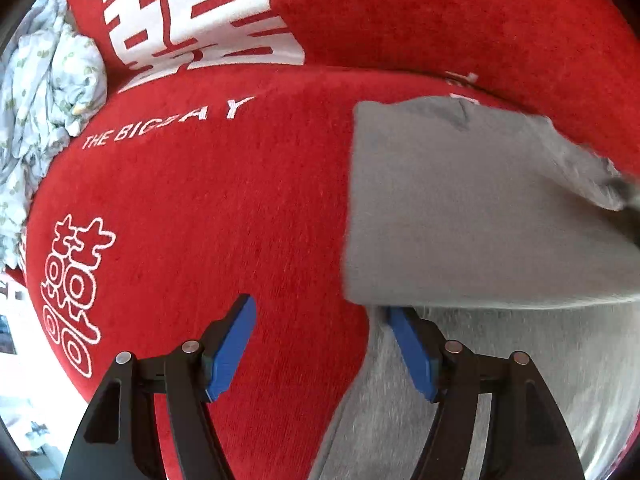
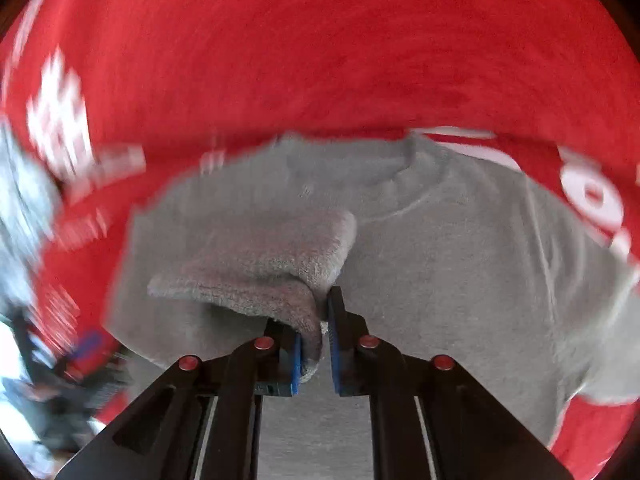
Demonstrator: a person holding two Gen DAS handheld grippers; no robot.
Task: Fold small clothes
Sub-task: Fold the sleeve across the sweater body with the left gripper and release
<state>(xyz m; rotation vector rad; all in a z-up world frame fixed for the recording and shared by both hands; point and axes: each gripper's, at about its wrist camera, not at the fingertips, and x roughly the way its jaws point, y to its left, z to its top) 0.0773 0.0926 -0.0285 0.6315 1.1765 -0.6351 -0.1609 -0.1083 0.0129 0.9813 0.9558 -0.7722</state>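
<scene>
Pinching grey shirt (image 2: 460, 264) sleeve, right gripper (image 2: 316, 320) fingers; left gripper (image 1: 320, 308) fingers spread, empty.

A red blanket (image 1: 208, 208) printed with white double-happiness characters and the words "THE BIG DAY" covers the surface. On it lie a grey T-shirt (image 1: 460, 208), partly folded, and, well apart, a crumpled pale floral-print cloth (image 1: 48, 92).

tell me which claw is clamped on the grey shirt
The right claw: its blue pads pinch a folded edge of the grey shirt. The left claw stands open, gripping nothing.
</scene>
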